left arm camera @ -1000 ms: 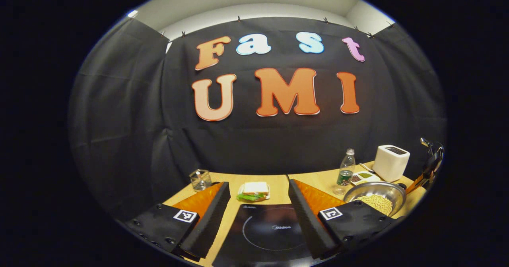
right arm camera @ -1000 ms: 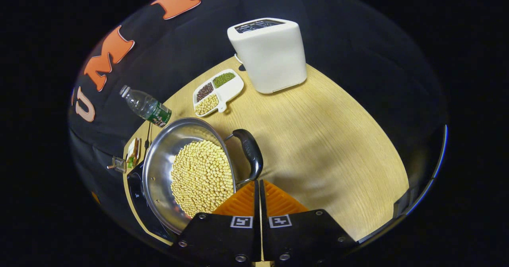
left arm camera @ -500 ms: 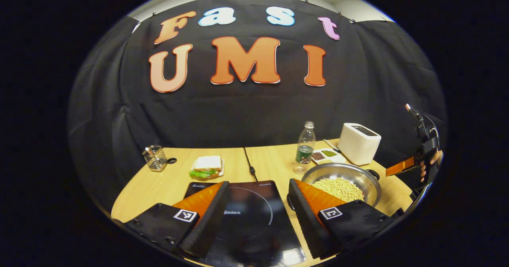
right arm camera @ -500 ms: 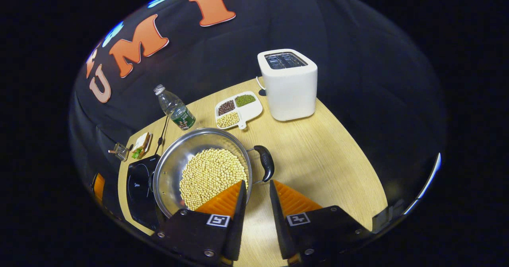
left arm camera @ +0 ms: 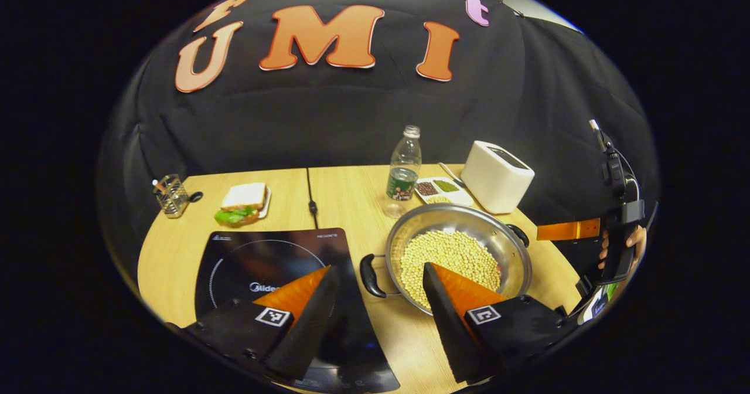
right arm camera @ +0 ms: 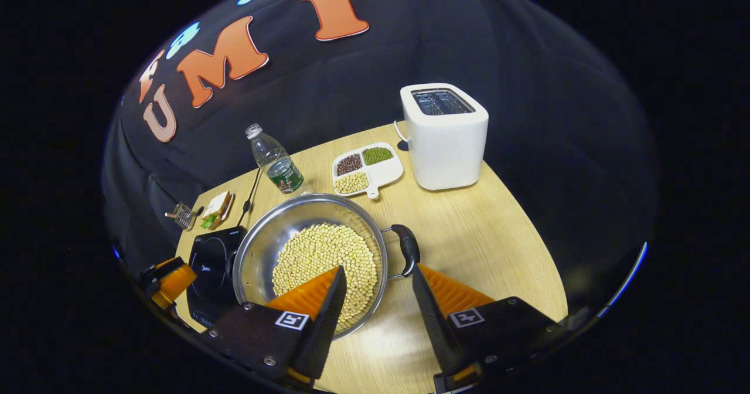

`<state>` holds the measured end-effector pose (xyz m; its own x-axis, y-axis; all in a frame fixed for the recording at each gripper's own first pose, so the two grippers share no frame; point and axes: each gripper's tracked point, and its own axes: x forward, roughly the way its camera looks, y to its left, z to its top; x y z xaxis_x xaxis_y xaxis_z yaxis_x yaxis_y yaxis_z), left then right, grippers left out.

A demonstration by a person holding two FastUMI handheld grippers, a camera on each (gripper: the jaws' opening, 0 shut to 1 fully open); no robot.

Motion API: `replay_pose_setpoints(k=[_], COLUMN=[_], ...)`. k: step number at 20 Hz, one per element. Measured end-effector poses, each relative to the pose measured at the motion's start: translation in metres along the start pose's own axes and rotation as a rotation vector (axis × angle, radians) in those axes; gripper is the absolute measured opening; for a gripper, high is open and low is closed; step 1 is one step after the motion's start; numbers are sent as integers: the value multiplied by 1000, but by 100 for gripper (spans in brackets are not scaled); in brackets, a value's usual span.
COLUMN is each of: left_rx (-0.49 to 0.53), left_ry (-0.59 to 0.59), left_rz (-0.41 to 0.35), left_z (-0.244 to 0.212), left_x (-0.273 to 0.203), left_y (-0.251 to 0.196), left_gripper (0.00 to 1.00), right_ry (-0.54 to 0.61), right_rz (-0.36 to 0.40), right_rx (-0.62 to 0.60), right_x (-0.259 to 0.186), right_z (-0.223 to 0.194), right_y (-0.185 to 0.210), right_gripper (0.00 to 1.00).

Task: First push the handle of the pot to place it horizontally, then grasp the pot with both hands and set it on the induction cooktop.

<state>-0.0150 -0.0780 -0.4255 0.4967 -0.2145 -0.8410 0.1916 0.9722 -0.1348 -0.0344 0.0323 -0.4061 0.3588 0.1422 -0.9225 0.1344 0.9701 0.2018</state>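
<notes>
Wooden surface (right arm camera: 480,235) carries a steel pot (right arm camera: 258,247) of pale beans just right of the black induction cooktop (left arm camera: 246,259), with a white toaster (right arm camera: 445,142) beyond the pot. Left hand-held gripper (left arm camera: 378,277) hangs open above the pot's near black handle (left arm camera: 369,275). Right hand-held gripper (right arm camera: 378,279) is open too, its fingers apart just short of the pot's other handle (right arm camera: 408,247).

The pot (right arm camera: 258,247) is shiny silver steel with black handles (right arm camera: 408,248), filled with pale yellow soybeans (right arm camera: 325,259). Left of the pot, the induction cooktop (left arm camera: 258,259) is glossy black with a thin white ring. Behind the pot stand a white toaster (right arm camera: 448,139) and a clear, green-labelled bottle (right arm camera: 275,160). The tabletop (right arm camera: 486,235) is light wood grain. Both tongs (right arm camera: 375,300) are orange and black.
</notes>
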Motion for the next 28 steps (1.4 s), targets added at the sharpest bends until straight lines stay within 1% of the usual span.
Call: replay_pose_setpoints(k=[1, 2, 3, 4, 5, 7, 9, 10, 11, 12, 13, 15, 16, 17, 18, 19, 20, 21, 23, 24, 25, 28], left_rx=[-10, -24, -37, -47, -55, -49, -74, -72, -70, -63, -55, -61, -62, -65, -73, -79, -80, -83, -82, -81, -81, -72], left_ry=[21, 42, 64, 86, 113, 198, 230, 221, 207, 206, 212, 190, 187, 193, 206, 226, 235, 226, 224, 224, 219, 201], left_rz=[-1, -14, -32, -47, -53, -32, -28, -16, -24, -18, -11, 2, 16, 25, 13, -1, 2, 3, 4, 5, 7, -14], left_z=[-4, -8, -11, -12, -19, -34, -38, -34, -31, -31, -32, -28, -27, -28, -33, -37, -39, -37, -36, -36, -34, -34], left_x=[8, 17, 24, 31, 39, 51, 61, 63, 66, 67, 69, 71, 72, 74, 77, 81, 82, 87, 91, 92, 95, 109], left_y=[0, -2, -8, -12, -16, -15, -17, -15, -16, -15, -12, -5, 0, 4, 1, -2, -2, -1, -1, -1, -2, -9], left_gripper=[94, 99, 94, 99, 98, 96, 96, 96, 91, 92, 90, 89, 85, 85, 91, 91, 89, 92, 92, 90, 92, 90], right_ry=[-2, -4, -5, -4, -5, -6, -4, -3, -3, 0, 7, 10, 8, 10, 13, 18, 19, 18, 11, 11, 9, -3], right_rz=[5, 9, 12, 11, 8, 4, 10, 9, 2, -3, -6, -4, -7, -10, -7, -4, -6, -11, -19, -24, -33, -95], right_rx=[1, -2, -5, -9, -12, -15, -16, -20, -25, -29, -30, -41, -48, -53, -55, -58, -62, -68, -73, -74, -78, -78], right_x=[-1, -2, -1, -1, 0, 1, 2, 4, 6, 8, 9, 11, 15, 17, 17, 19, 19, 21, 22, 22, 24, 30], right_z=[0, 0, 1, 1, 2, 4, 3, 3, 4, 3, 2, 0, 0, 0, 0, -1, -2, -2, -1, -1, -1, 0], right_y=[0, 0, 1, 0, 0, -2, 0, -1, -2, -3, -3, -2, -2, -1, 0, 2, 2, 1, -1, -2, -4, -18], right_gripper=[75, 79, 81, 83, 84, 85, 86, 87, 87, 87, 87, 87, 87, 87, 87, 87, 87, 87, 87, 87, 87, 87])
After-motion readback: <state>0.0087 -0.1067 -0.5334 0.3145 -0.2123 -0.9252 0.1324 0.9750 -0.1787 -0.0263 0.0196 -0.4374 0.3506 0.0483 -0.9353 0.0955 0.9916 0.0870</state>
